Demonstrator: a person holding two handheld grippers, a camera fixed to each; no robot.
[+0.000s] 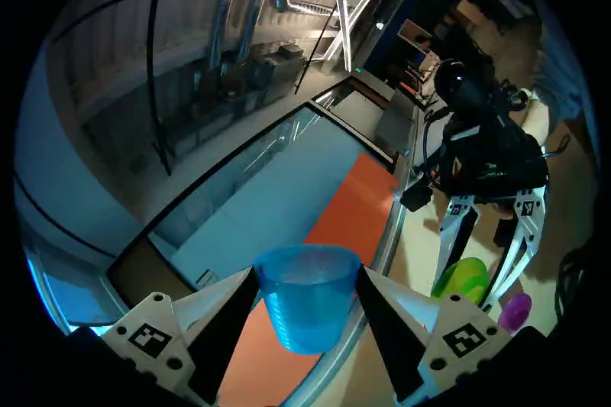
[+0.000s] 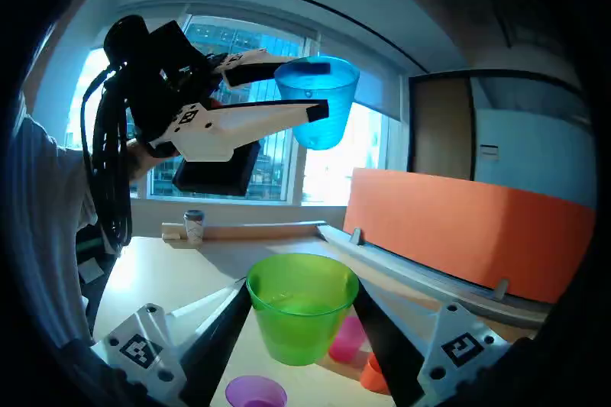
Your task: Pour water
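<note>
Left gripper (image 1: 307, 279) was closed partway onto the blue cup (image 1: 308, 311), one finger pressing each side just below the rim. The cup was upright and raised in the air. In the right gripper view it sat higher than the green cup (image 2: 300, 323) and well apart from it. A hand (image 2: 139, 159) held that gripper's grip. Right gripper (image 2: 302, 292) was the same: both fingers clamped on the green cup, upright, above the table (image 2: 153, 277). Couldn't tell the water level in either cup. Low on the table near the green cup were a purple cup (image 2: 256, 392), pink cup (image 2: 347, 338) and orange cup (image 2: 372, 376). A paper cup (image 2: 194, 225) stood on the ledge under the window (image 2: 340, 170). An orange partition (image 2: 473, 231) ran along the table edge.
</note>
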